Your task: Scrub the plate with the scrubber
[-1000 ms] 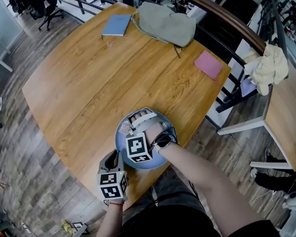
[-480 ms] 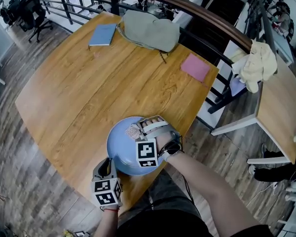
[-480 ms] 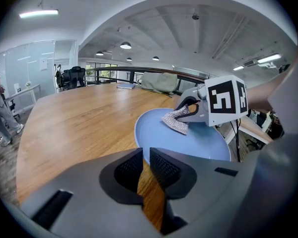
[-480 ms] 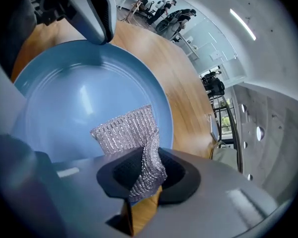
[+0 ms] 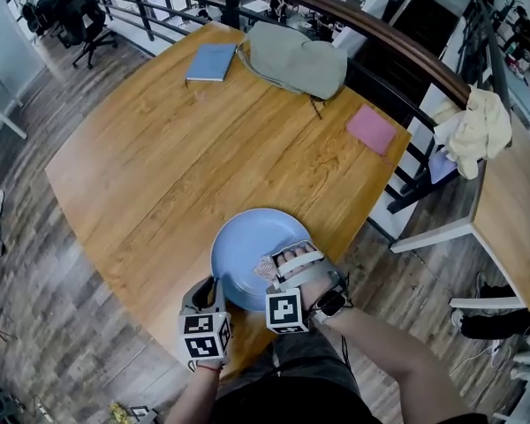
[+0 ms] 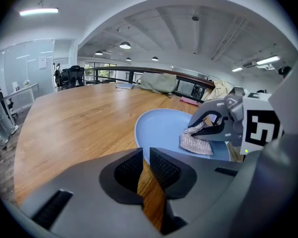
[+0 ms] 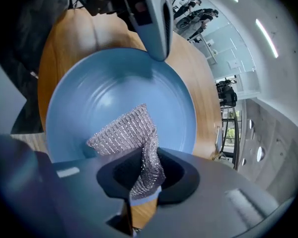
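The round blue plate (image 5: pixel 247 246) lies on the wooden table (image 5: pixel 185 157) near its front edge. My left gripper (image 5: pixel 214 283) is shut on the plate's near left rim; in the left gripper view the narrow jaws (image 6: pixel 145 158) pinch that rim. Its fingers (image 7: pixel 156 29) show over the far rim in the right gripper view. My right gripper (image 5: pixel 274 268) is shut on a silver mesh scrubber (image 7: pixel 121 133), which hangs from the pads and rests on the plate's (image 7: pixel 114 83) inner surface at the near right. In the left gripper view the scrubber (image 6: pixel 196 142) lies on the plate (image 6: pixel 161 128).
At the table's far side lie a blue notebook (image 5: pixel 211 62), a grey-green bag (image 5: pixel 296 47) and a pink pad (image 5: pixel 372 130). A dark railing (image 5: pixel 406 38) runs behind. A second table with a pale cloth (image 5: pixel 481 131) stands at the right. The table edge is just below the plate.
The right gripper with the scrubber has drawn back from the plate's far side to its near right part. The left gripper keeps its hold on the rim.
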Demonstrator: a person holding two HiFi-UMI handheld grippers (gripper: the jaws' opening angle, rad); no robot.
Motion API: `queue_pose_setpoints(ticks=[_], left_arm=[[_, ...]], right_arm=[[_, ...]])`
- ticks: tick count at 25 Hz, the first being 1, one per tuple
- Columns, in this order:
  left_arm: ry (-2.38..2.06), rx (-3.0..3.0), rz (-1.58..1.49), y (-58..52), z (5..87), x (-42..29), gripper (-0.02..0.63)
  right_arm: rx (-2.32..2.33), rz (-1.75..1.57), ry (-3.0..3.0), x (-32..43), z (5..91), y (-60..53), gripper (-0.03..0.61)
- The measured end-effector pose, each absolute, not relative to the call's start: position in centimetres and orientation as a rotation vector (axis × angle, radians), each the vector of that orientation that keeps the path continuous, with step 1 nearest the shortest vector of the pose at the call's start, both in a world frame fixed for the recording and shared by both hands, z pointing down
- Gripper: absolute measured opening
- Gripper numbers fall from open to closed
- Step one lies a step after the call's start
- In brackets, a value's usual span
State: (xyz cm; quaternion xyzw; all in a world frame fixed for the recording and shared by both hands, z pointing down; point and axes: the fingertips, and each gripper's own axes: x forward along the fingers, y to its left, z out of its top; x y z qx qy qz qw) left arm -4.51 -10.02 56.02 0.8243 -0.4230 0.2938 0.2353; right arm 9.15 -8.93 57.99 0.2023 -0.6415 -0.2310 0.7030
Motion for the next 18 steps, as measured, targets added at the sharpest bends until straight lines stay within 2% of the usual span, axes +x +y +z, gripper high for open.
queue_pose_setpoints(ticks=[9, 18], left_arm=[[-1.17, 2.23, 0.774, -9.9, 55.8, -4.5, 0.038], [-1.186, 2.202, 0.74, -9.8, 55.7, -4.4, 0.038]], right_arm=[[0.282, -0.65, -1.46, 2.7, 58.3, -7.6, 0.078], [0.253, -0.709, -1.518, 1.0, 58.2, -11.8, 0.08]])
